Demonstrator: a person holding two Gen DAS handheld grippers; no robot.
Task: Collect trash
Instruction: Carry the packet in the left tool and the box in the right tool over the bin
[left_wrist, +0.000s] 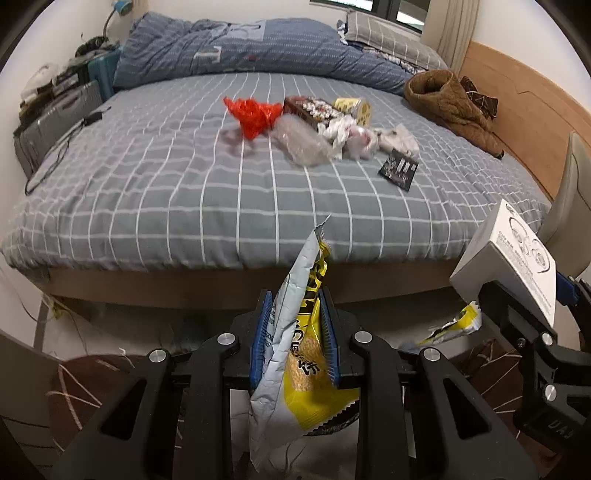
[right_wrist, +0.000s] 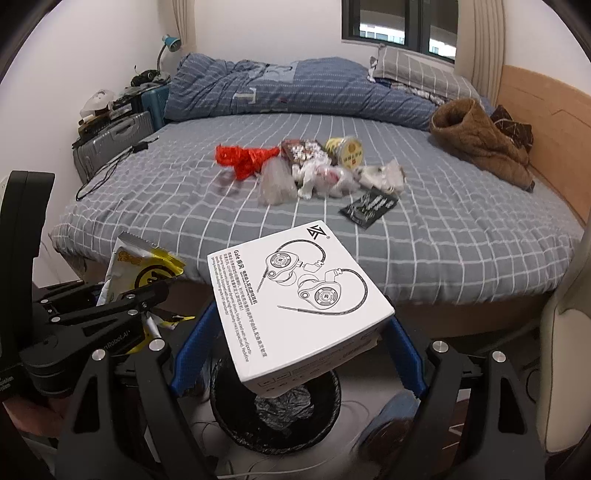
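Bedroom with a wide bed (left_wrist: 184, 206) filling most of both wrist views, its grey sheet crossed by a white grid and stretched fairly flat. A rumpled blue quilt (left_wrist: 258, 48) is bunched along the far side, with a grey checked pillow (left_wrist: 391, 37) at its right end under a dark-framed window (right_wrist: 399, 22) flanked by pale curtains. A brown fleecy garment (left_wrist: 447, 107) lies near the light wooden headboard (left_wrist: 524, 110) on the right. In the middle of the sheet sits a loose cluster of trash: a crumpled red plastic bag (left_wrist: 253, 112), a clear plastic bag (left_wrist: 303, 142), a dark printed snack box (left_wrist: 314, 109), a round yellow-labelled tub (left_wrist: 354, 107), white crumpled wrappers (left_wrist: 351, 136) and a flat black packet (left_wrist: 398, 170) nearest the bed's front edge. At the far left, a grey suitcase (left_wrist: 55, 118) and a teal one stand against the white wall, piled with clutter, with a blue desk lamp (right_wrist: 170, 42) above and a black cable (left_wrist: 55, 158) trailing onto the sheet. The left gripper (left_wrist: 295, 332) has its blue pads pressed together on a yellow and silver snack wrapper (left_wrist: 299, 350), held upright in front of the bed. The right gripper (right_wrist: 295, 347) has its jaws spread wide, clamped on the sides of a white earphone box (right_wrist: 295, 295), which hangs directly above a black wastebasket (right_wrist: 275, 417) on the floor, lined with a dark bag. A brown patterned rug (left_wrist: 85, 387) covers the floor beside it.
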